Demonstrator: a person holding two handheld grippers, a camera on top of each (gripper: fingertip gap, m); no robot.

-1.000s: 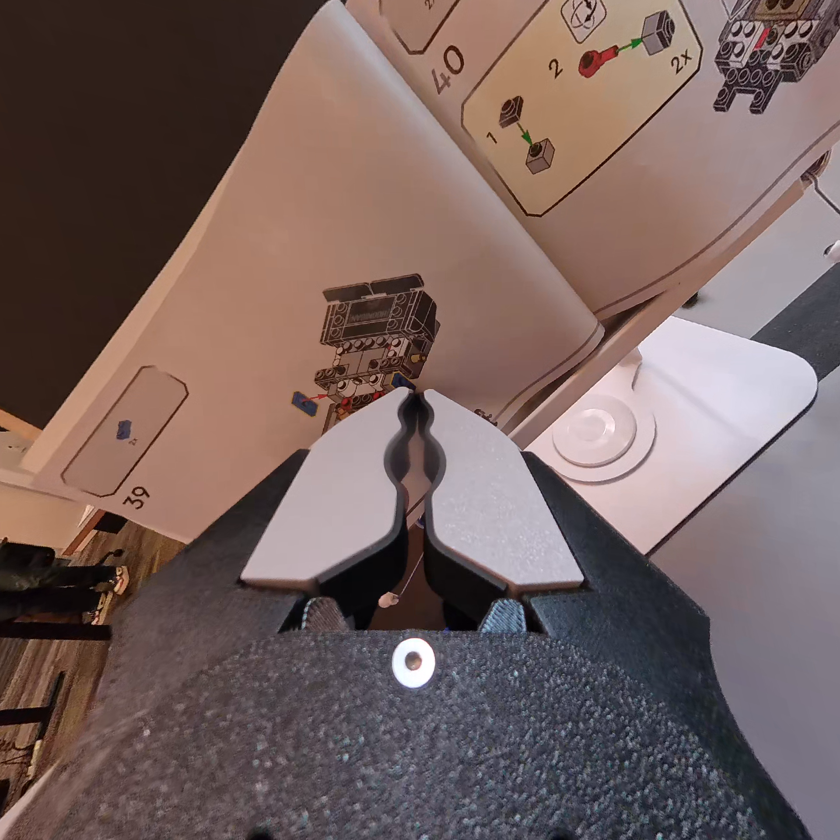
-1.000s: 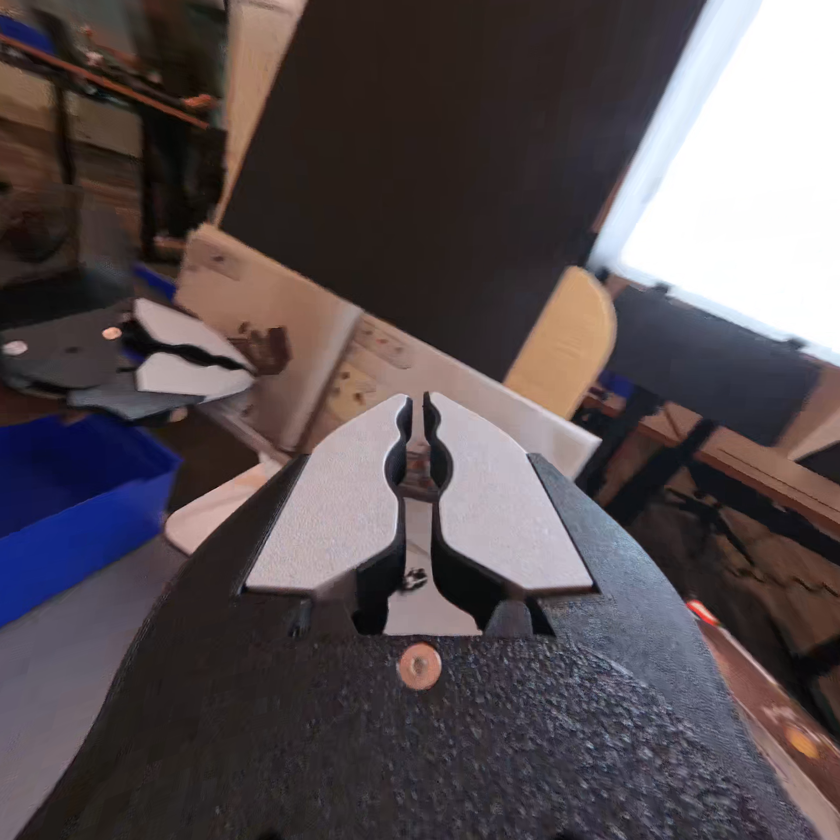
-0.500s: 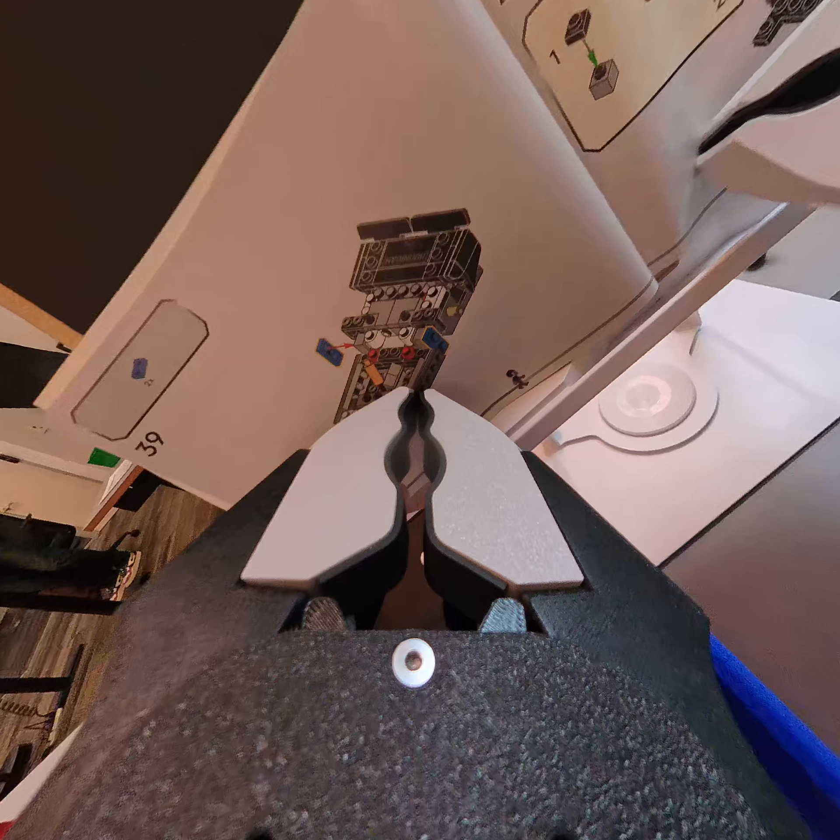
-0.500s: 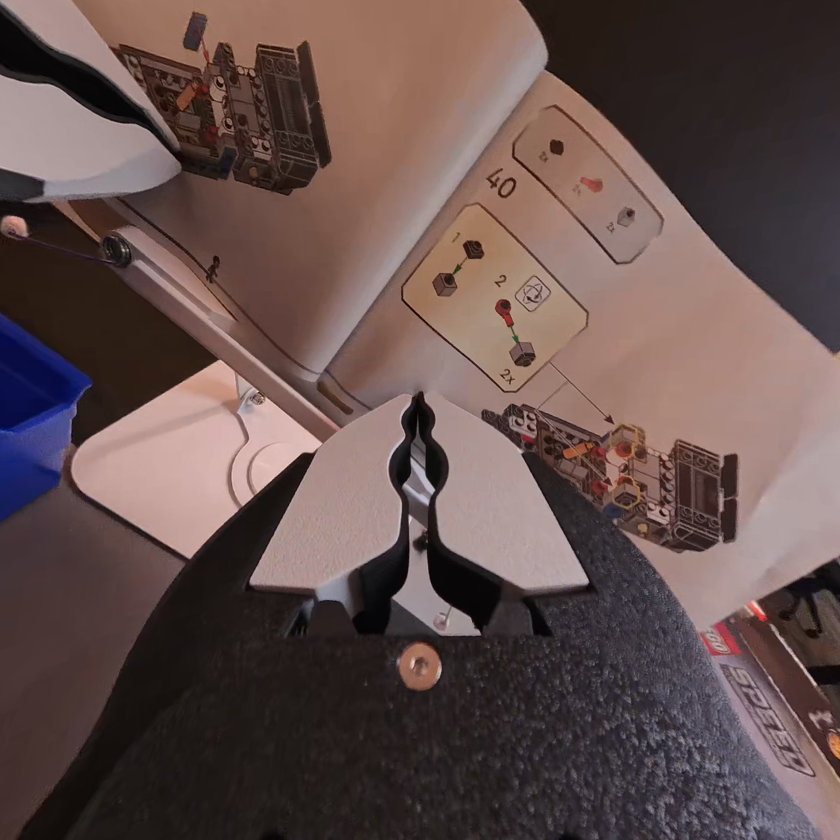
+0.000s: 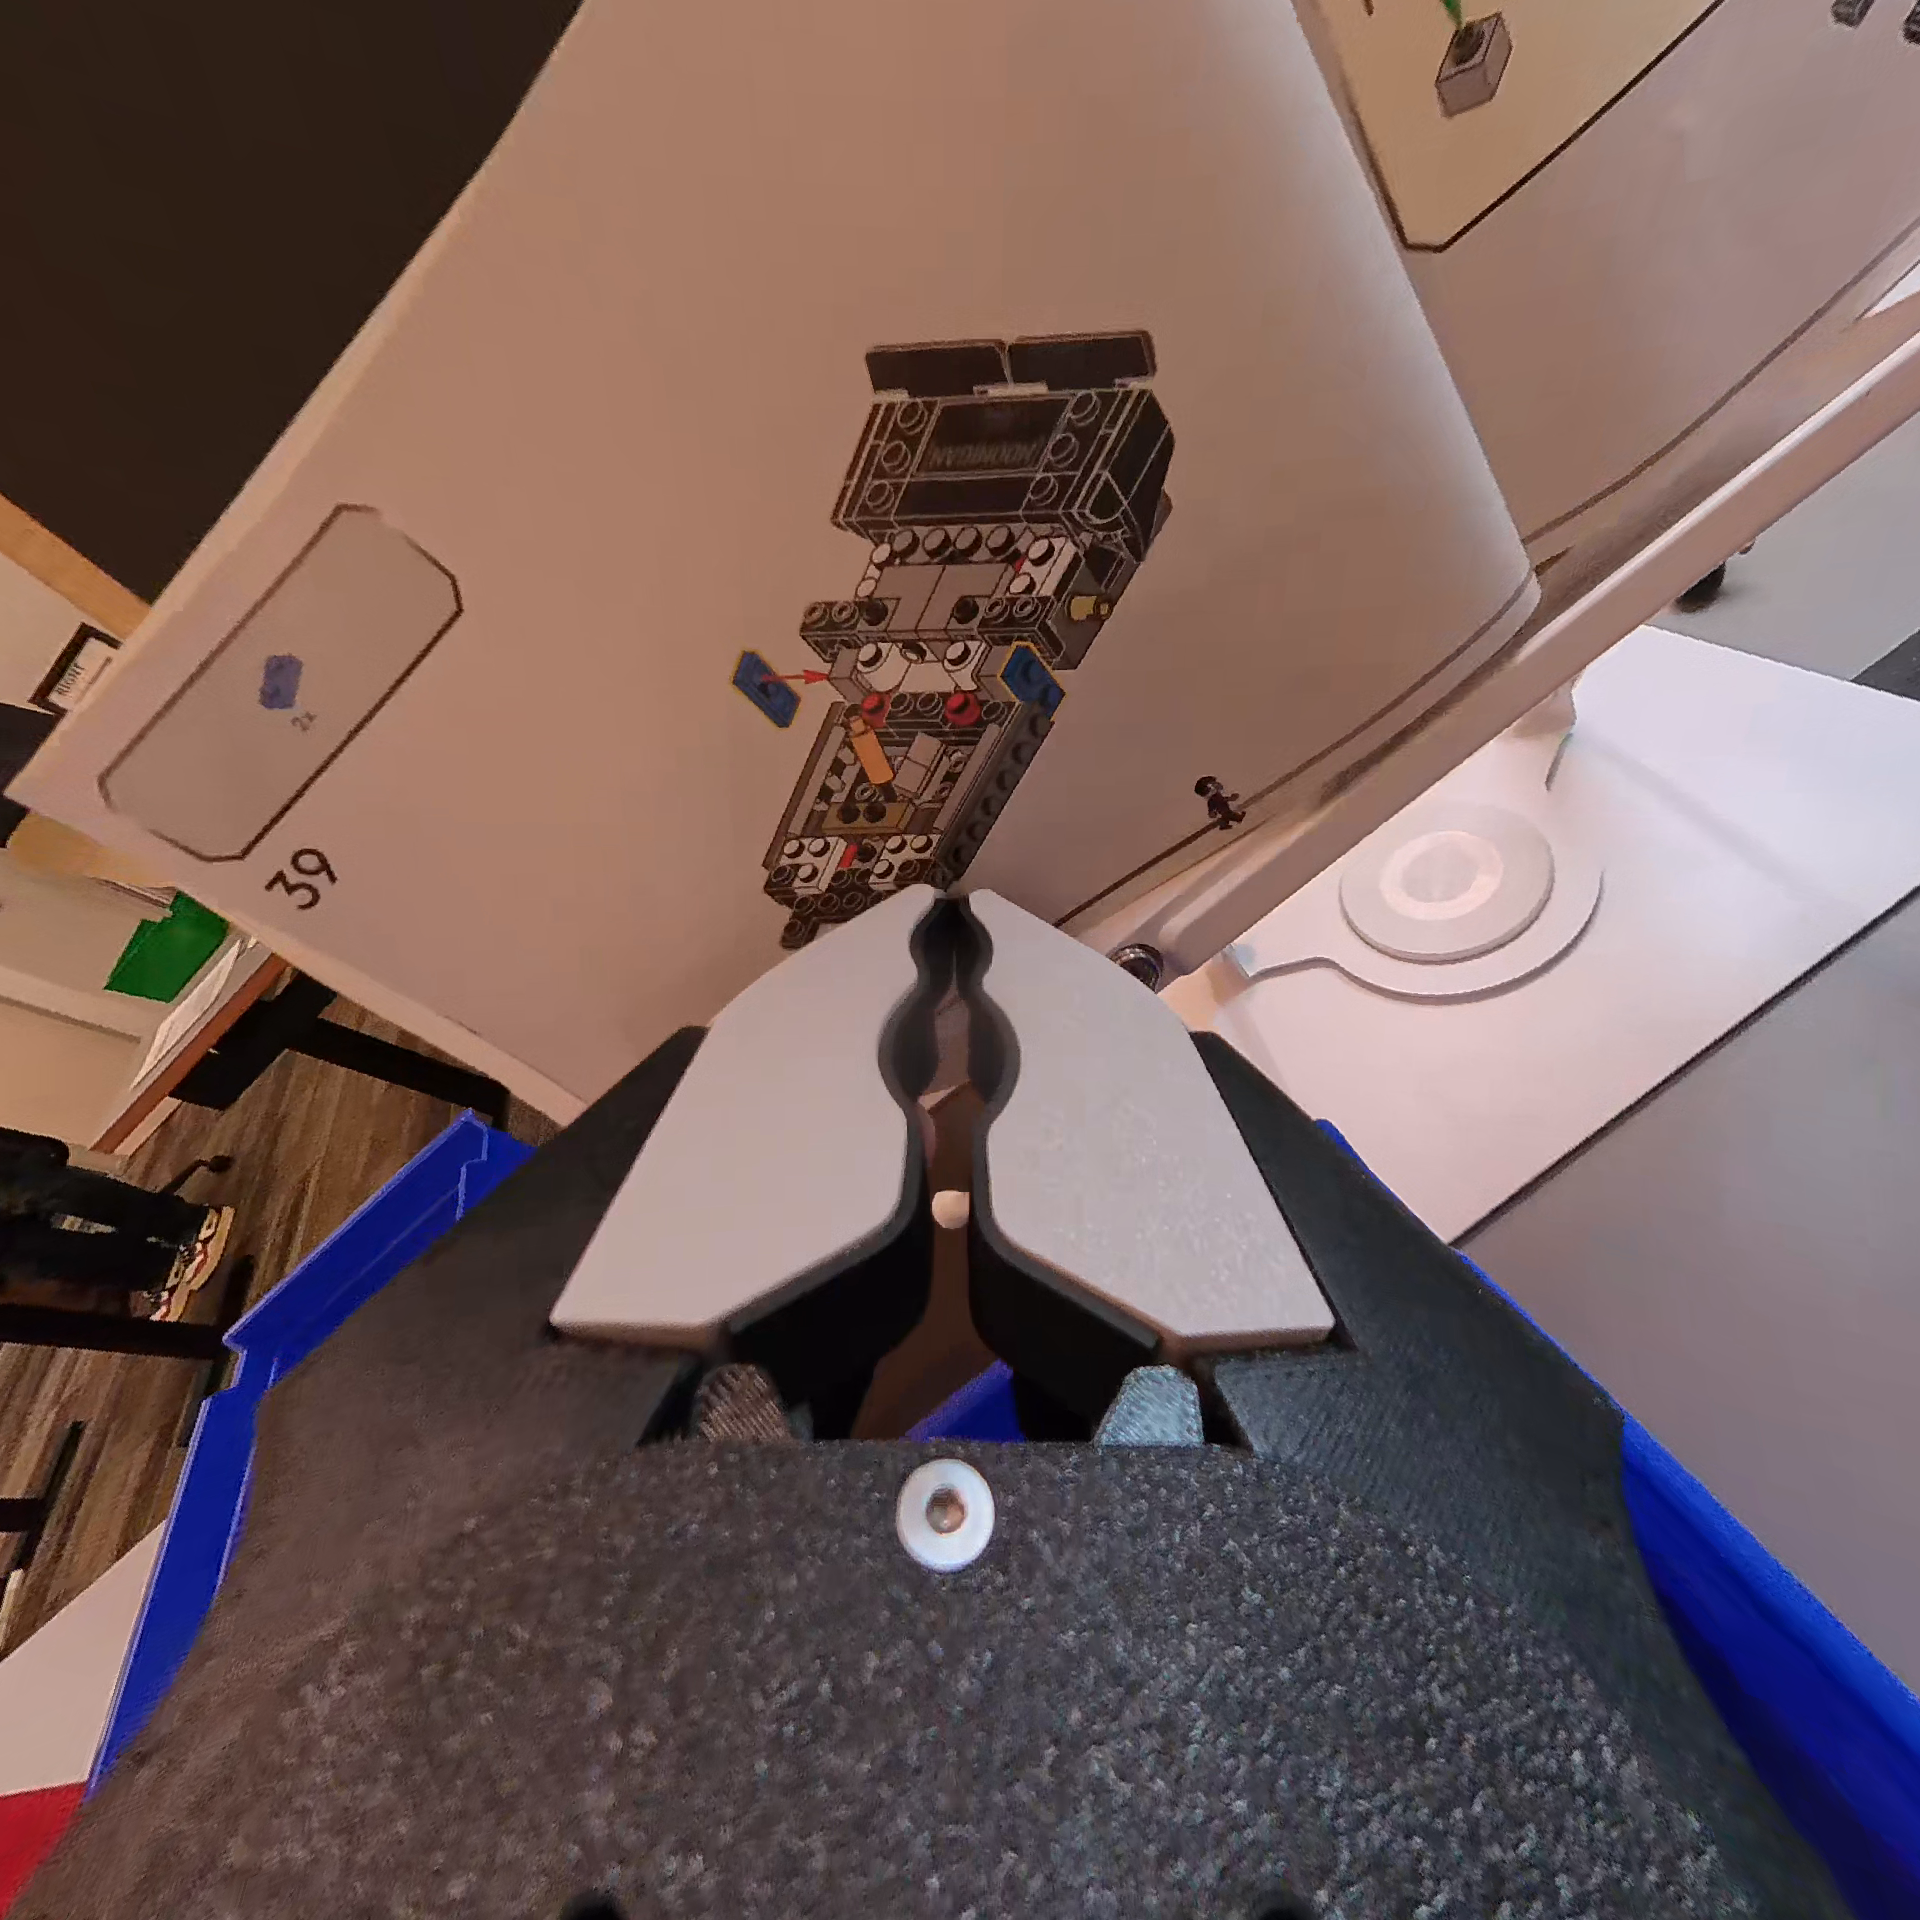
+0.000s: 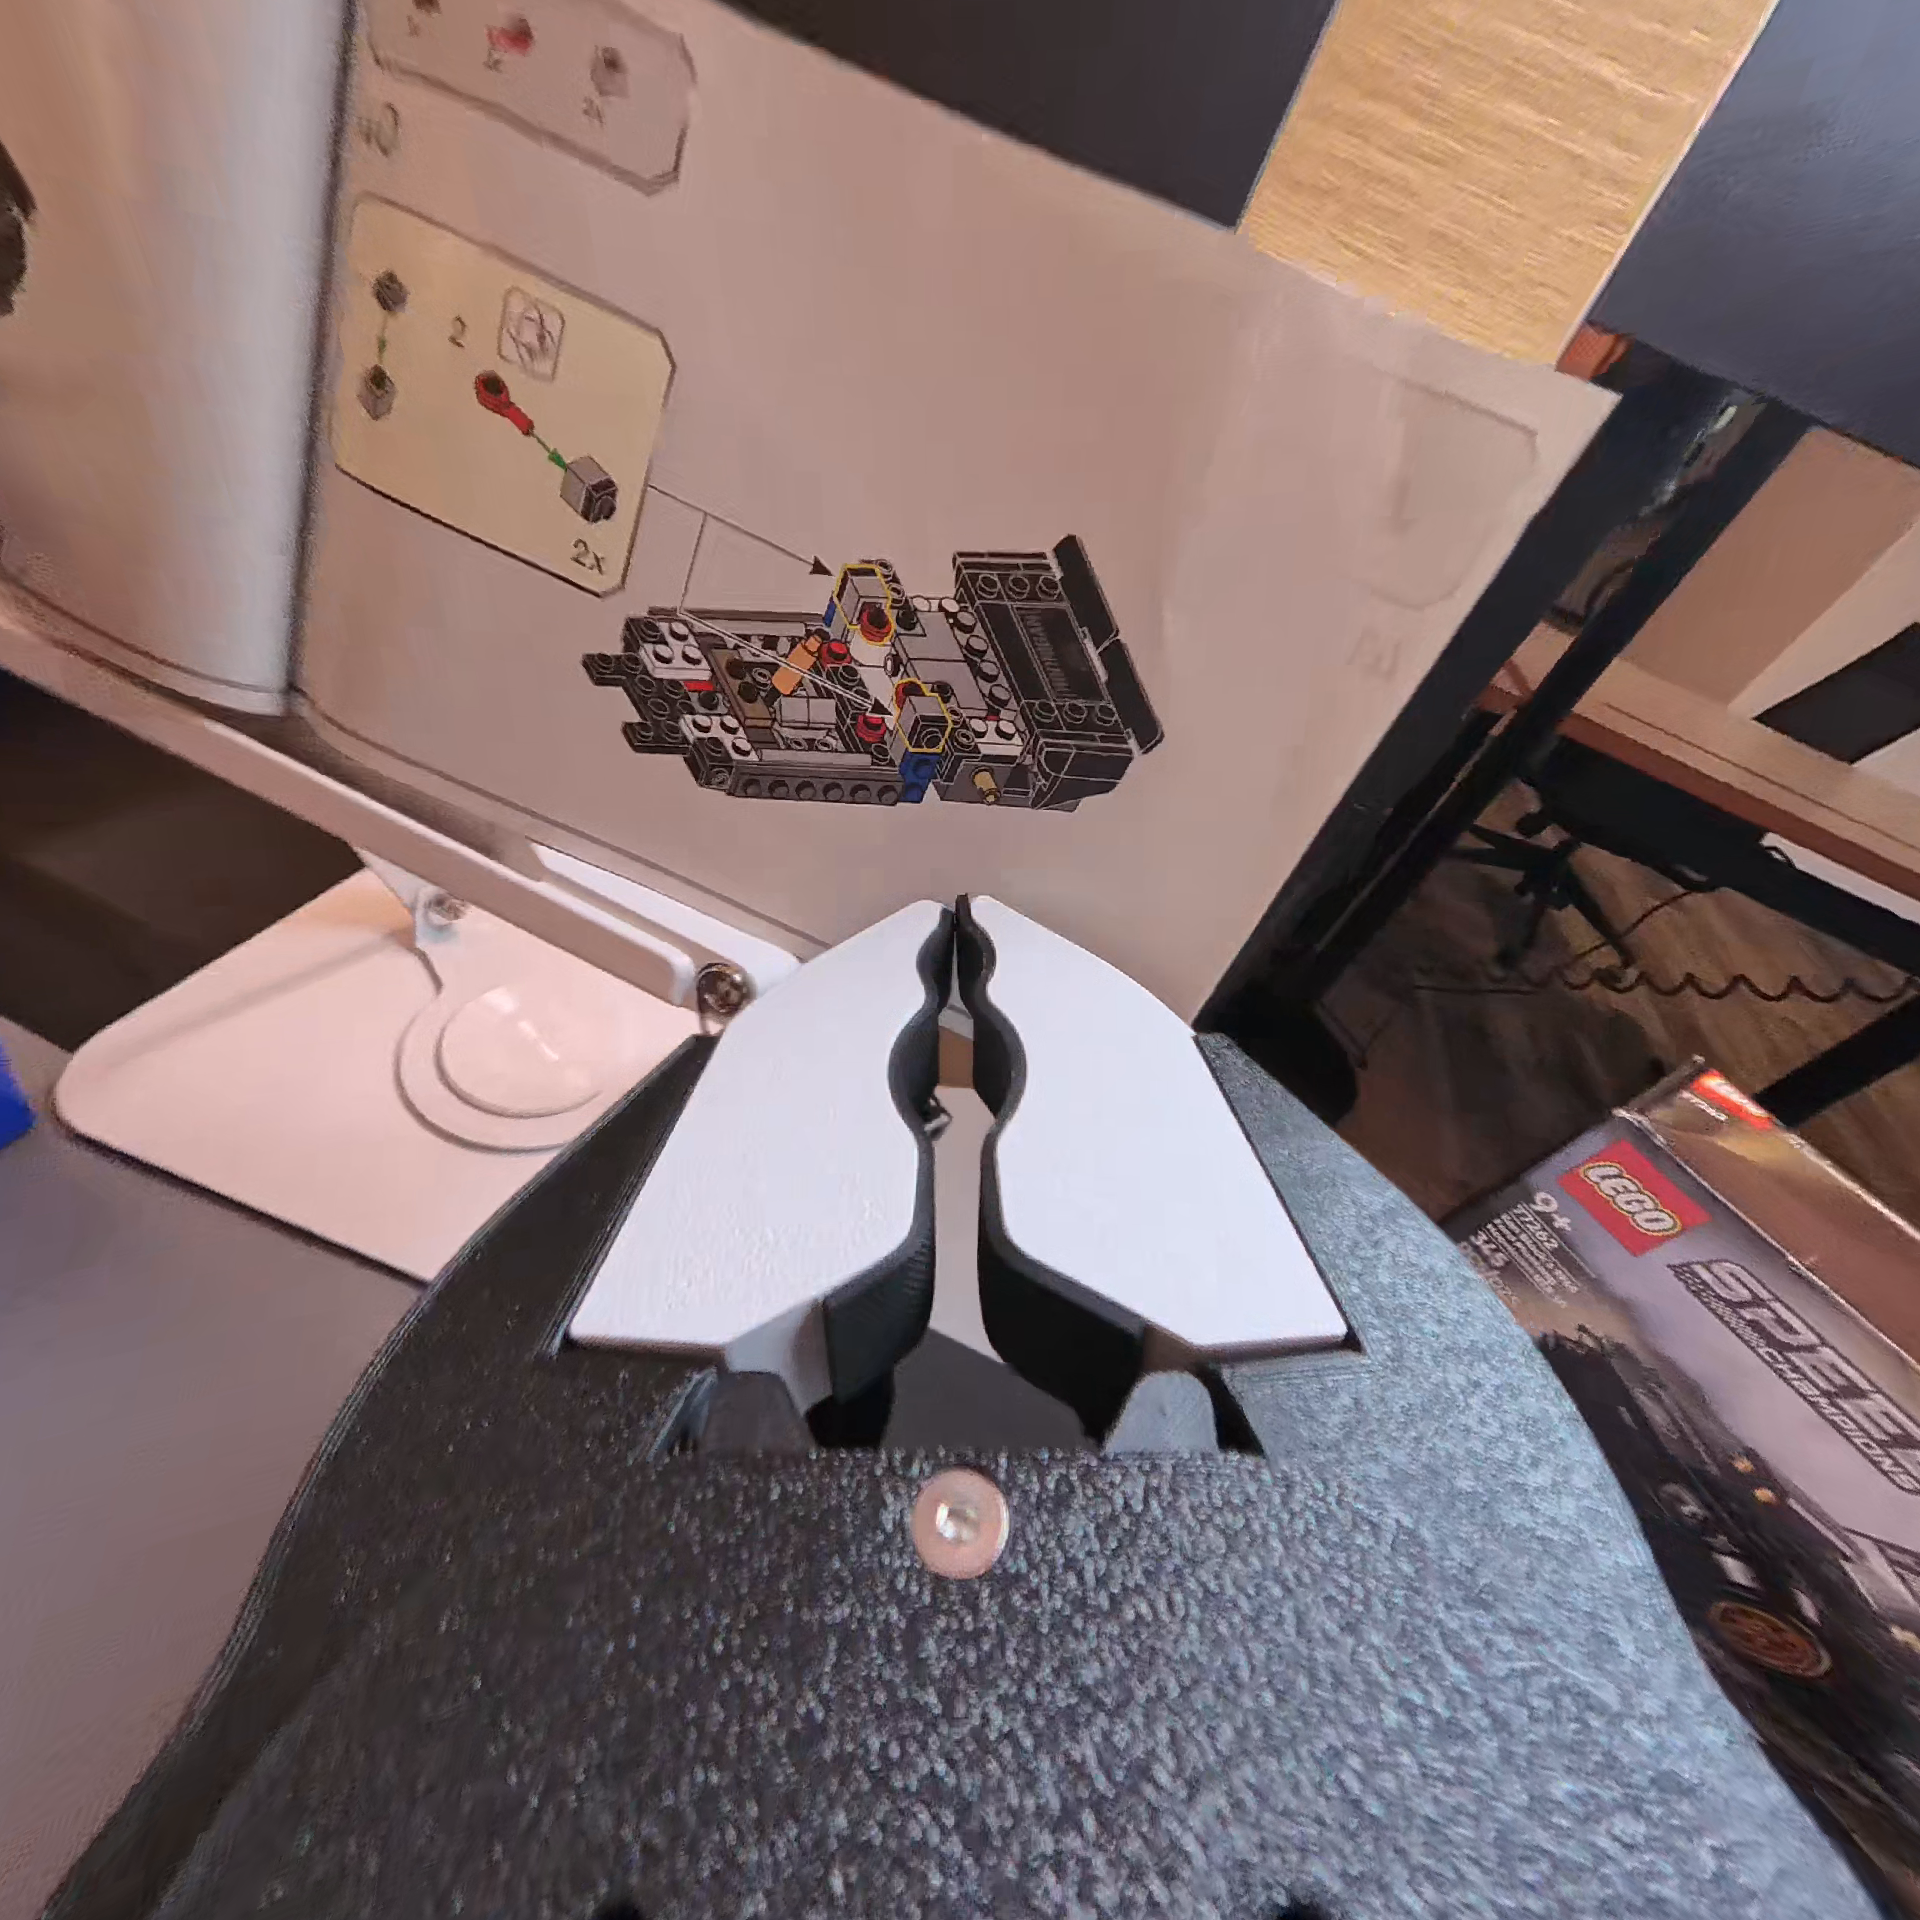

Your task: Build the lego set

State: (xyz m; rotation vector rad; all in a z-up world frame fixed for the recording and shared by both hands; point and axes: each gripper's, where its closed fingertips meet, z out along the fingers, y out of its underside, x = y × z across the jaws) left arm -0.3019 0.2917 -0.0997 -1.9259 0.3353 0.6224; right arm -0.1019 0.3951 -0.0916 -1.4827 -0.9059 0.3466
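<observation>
Left gripper (image 5: 948,914): two grey fingers (image 5: 769,1132) pressed together at the tips, nothing held between them. Right in front of the tips, an open building-instruction booklet (image 5: 644,499), propped up and tilted on a white stand (image 5: 1621,997). On the page facing this side, a drawing of a dark brick model (image 5: 966,613) with little blue and red parts, plus a small grey box at the page corner. Under and around the gripper body, the rim of a blue bin (image 5: 353,1257). Far off at the left, a wood floor and dark table legs. Right gripper (image 6: 958,912): white fingers (image 6: 790,1153) also closed tip to tip, empty. Just ahead, the other page of the booklet (image 6: 1039,416), with a yellowish step box and a drawing of the brick model (image 6: 883,686) lying sideways. Below the page, the white stand (image 6: 260,1081) with a round base plate and a screw on its arm. At the right, near the gripper body, a dark toy box (image 6: 1745,1340) lying flat on the grey table (image 6: 208,1382).
</observation>
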